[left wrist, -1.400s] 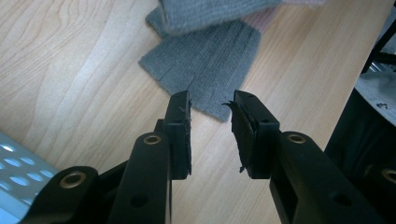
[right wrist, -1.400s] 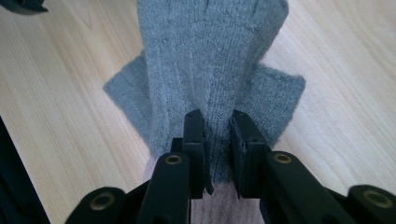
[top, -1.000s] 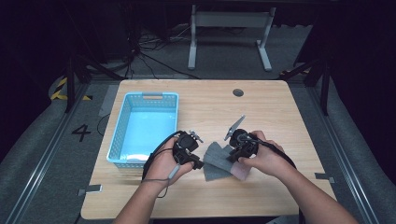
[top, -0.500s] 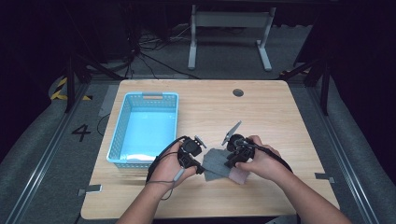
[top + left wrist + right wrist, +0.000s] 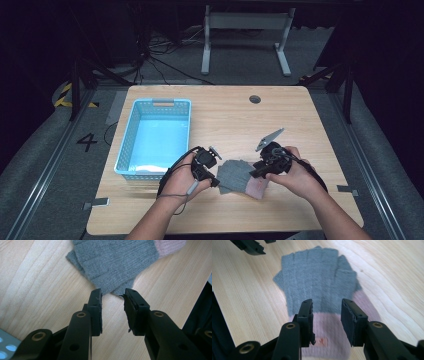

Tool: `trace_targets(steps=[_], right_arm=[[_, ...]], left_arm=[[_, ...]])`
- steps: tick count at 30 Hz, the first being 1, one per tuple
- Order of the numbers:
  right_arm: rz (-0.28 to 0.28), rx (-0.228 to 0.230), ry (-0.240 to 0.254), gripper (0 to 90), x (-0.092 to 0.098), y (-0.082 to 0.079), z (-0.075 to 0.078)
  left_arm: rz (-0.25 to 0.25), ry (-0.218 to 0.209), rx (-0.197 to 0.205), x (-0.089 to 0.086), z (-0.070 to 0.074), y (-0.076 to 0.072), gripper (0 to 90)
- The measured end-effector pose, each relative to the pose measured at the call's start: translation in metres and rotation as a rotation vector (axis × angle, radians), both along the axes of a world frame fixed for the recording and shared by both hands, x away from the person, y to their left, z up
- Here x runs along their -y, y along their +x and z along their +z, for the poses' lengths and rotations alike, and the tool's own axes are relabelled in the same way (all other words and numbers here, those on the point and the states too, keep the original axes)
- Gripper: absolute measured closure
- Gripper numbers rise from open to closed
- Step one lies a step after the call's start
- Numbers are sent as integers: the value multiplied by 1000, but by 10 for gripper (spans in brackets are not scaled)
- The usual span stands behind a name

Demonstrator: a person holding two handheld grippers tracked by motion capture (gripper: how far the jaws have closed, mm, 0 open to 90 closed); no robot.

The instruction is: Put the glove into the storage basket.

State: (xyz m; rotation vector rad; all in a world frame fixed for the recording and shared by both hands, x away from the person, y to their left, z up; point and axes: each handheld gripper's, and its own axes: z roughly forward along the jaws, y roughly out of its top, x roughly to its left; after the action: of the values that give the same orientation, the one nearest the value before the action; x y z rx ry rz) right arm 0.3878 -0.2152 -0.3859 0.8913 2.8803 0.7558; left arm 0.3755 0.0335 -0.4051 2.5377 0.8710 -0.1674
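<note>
A grey knitted glove with a pink cuff lies flat on the wooden table, near the person's edge and between the two hands. Its finger ends point toward the left gripper and its cuff lies under the right gripper.

In the left gripper view the glove lies just ahead of the jaws. The tips of its grey fingers reach the mouth of the gap without entering it, and bare wood shows between the pads. The jaws stand partly apart, at a middling width, and hold nothing.

In the right gripper view the glove spreads out in front of and beneath the right gripper. The jaws hang over the line where the grey knit meets the pink cuff, with a small label on the cuff below them. The jaws have just been opening and now stand fairly wide. The cloth lies flat under the gap, not pinched by the pads.

In the high view the left hand and the right hand flank the glove closely. A light blue basket stands on the table just to the left of the left hand, well apart from the glove.
</note>
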Motion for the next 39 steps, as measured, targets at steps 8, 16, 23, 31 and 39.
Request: trace_targets(steps=[8, 16, 23, 31, 39], right_arm=[[-59, 26, 68, 670, 37, -9, -1], [-69, 20, 91, 674, 62, -18, -17], [-53, -12, 55, 668, 62, -19, -28], [-38, -40, 14, 683, 61, -17, -38], [-15, -30, 13, 705, 59, -17, -43]], left_arm=[[4, -13, -13, 1, -3, 1, 682], [12, -10, -23, 2, -7, 3, 686], [8, 7, -33, 4, -12, 5, 675], [16, 12, -44, 5, -16, 8, 674], [13, 11, -67, 6, -22, 10, 669]])
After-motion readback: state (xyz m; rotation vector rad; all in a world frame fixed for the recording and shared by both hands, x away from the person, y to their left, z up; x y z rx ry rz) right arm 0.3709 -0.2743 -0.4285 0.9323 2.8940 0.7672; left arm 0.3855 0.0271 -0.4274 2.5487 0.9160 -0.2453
